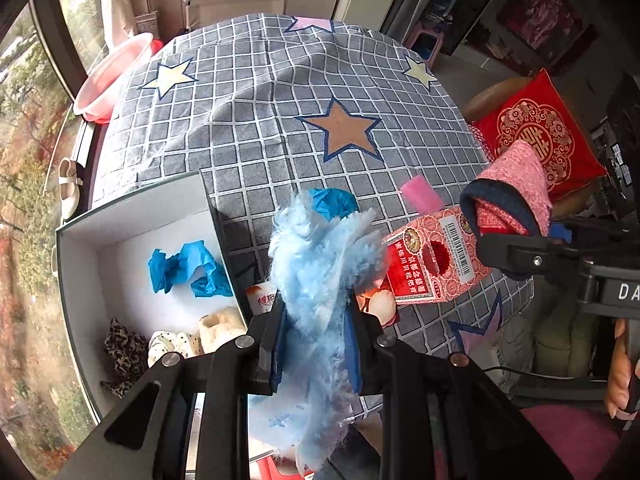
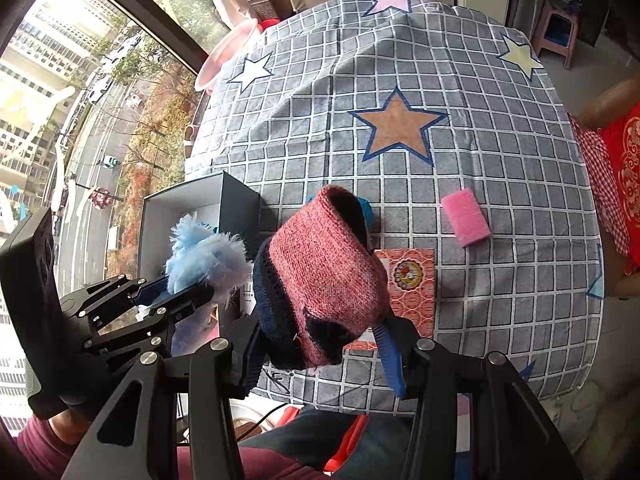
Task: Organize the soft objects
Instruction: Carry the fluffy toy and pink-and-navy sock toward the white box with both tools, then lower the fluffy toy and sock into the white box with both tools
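Observation:
My left gripper (image 1: 318, 344) is shut on a fluffy light-blue cloth (image 1: 324, 272), held above the table near the open white box (image 1: 132, 220). In the right wrist view that same gripper (image 2: 176, 294) shows at left with the blue fluff (image 2: 208, 256). My right gripper (image 2: 320, 354) is shut on a pink knitted piece with a dark navy cuff (image 2: 324, 276); it also appears at the right in the left wrist view as the pink knit (image 1: 516, 196). Inside the box lie a blue crumpled cloth (image 1: 188, 268), a leopard-print scrunchie (image 1: 122, 354), a dotted piece (image 1: 176, 344) and a cream fuzzy item (image 1: 220, 328).
On the grey checked star tablecloth (image 2: 400, 80) lie a pink sponge (image 2: 466, 216), a red patterned carton (image 1: 436, 256) and another blue cloth (image 1: 332, 202). A pink basin (image 1: 112, 80) sits at the table's far left edge. A red cushion (image 1: 540, 132) rests on a chair at right.

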Tool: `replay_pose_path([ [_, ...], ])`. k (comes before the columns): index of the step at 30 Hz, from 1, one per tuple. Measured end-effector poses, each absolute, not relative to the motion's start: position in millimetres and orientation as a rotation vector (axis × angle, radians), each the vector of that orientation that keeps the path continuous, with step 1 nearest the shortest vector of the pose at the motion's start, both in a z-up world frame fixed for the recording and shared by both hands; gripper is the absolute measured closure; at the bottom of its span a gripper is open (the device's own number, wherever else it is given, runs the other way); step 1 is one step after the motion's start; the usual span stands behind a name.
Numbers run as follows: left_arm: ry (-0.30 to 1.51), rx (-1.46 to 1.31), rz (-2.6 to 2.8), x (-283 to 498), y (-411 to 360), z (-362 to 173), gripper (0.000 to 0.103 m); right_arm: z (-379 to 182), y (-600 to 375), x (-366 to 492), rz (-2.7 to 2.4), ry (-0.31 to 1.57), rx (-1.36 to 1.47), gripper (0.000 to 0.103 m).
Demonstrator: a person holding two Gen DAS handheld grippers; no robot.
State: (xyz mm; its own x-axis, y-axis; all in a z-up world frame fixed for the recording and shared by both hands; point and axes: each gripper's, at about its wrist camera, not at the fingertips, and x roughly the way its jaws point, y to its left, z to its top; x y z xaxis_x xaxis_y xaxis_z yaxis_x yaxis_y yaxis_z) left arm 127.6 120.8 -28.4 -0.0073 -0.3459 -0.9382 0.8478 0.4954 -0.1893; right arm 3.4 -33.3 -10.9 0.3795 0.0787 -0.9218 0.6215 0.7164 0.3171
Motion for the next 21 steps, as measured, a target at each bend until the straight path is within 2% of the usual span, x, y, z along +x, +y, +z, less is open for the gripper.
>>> replay_pose_path([
  [21,1.237,0.388,-0.891,141,188,-25,0.076,-11,27,43,-0.262,1.223,0.585,0.053],
])
